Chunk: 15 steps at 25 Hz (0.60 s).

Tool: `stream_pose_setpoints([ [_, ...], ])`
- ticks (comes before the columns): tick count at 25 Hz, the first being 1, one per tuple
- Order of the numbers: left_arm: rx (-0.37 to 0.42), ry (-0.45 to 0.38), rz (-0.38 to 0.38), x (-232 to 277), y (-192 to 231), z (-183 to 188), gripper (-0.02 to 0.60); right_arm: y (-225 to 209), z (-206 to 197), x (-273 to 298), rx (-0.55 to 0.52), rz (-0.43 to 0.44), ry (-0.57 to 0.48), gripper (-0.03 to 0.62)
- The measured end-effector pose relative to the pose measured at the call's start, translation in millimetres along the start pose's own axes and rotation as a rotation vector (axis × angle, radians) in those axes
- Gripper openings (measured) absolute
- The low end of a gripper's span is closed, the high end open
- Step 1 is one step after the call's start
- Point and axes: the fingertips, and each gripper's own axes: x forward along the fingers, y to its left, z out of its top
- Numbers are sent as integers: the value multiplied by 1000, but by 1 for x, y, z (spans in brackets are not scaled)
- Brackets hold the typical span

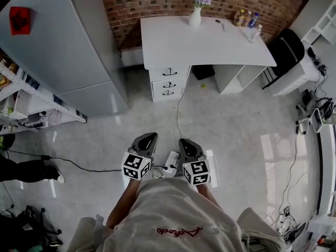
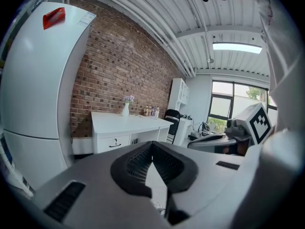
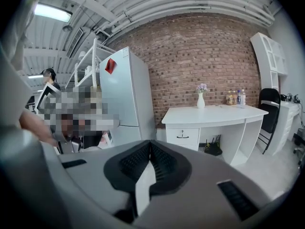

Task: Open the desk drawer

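The white desk (image 1: 210, 41) stands against the brick wall at the far side of the room. Its drawer stack (image 1: 169, 81) holds three shut drawers with dark handles, at the desk's left end. Both grippers are held close to my body, well short of the desk. My left gripper (image 1: 148, 136) and right gripper (image 1: 187, 142) are shut and hold nothing. The left gripper view has its jaws (image 2: 152, 144) meeting at the tips, with the top drawer (image 2: 113, 143) far ahead. In the right gripper view the jaws (image 3: 150, 143) are also together, the top drawer (image 3: 182, 136) beyond them.
A tall white fridge (image 1: 63, 41) stands left of the desk, a shelf rack (image 1: 21, 98) further left. On the desk are a vase (image 1: 195, 16) and bottles (image 1: 247, 19). A black chair (image 1: 286, 49) sits at its right. A cable (image 1: 178, 114) and a power strip (image 1: 170, 164) lie on the floor.
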Motion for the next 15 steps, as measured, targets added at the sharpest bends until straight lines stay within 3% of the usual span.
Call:
stream_pose_setpoints([
  [15, -35, 6, 113, 120, 19, 39, 12, -125, 46, 64, -4, 80, 34, 17],
])
